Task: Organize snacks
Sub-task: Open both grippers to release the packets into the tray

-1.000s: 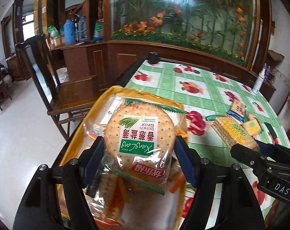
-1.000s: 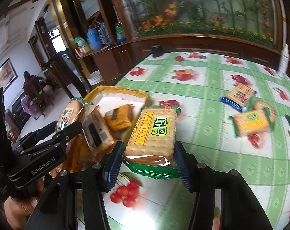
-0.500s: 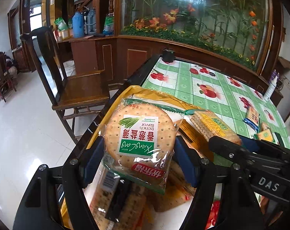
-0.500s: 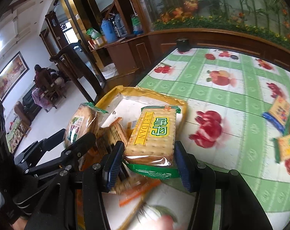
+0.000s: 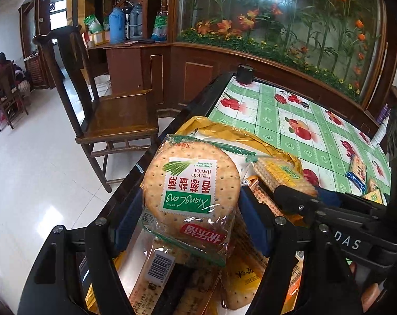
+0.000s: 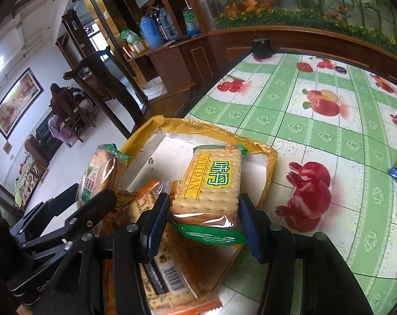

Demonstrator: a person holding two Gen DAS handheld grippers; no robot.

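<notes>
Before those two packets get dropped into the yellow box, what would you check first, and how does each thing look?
1. Left hand-held gripper grips the round cracker packet: ok, pads press on both sides.
2. Right hand-held gripper grips the Weidan biscuit packet: ok, held at its near end.
3. Both packets are over the yellow box: ok.
4. Free space in the box: ok at its bare white far end; the near end is piled with packets.
5. The two grippers are clear of each other: cannot tell, they are close side by side.
6. Snacks left on the tablecloth: not ok, a few packets remain.
</notes>
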